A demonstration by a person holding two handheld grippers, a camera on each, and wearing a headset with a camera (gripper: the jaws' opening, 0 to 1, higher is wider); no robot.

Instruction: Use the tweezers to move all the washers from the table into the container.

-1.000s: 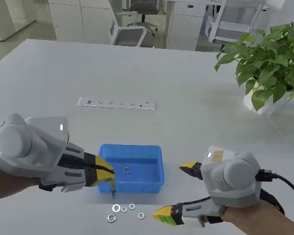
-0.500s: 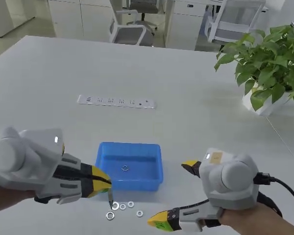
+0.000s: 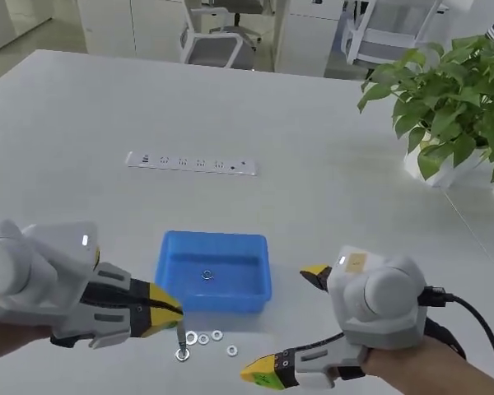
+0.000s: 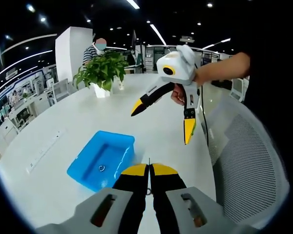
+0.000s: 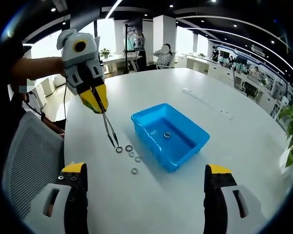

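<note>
- The tweezers hang steeply, points down, from the left gripper. Its jaws are pressed together on their upper end. The two blades run close together down to the tips. Whether they are actually nipping anything I cannot tell.
- The tips rest at the nearest washer, which lies flat on the table.
- The other loose washers lie just past the tips, in a short scatter between the tweezers and the blue bin.
- The bin's near wall stands just beyond that scatter, away from the person. One washer in the bin already lies on its floor.
- Judged from this, the carry is a short one: lift, then go forward over the near wall. The left gripper is by far the nearer.
- In the head view the left gripper is held low and points across the person's front, with the tweezers dropping from its nose.
- The right gripper is on the far side of the scatter from the tweezers, jaws spread wide and empty.
- Well beyond the bin lies a power strip.
</note>
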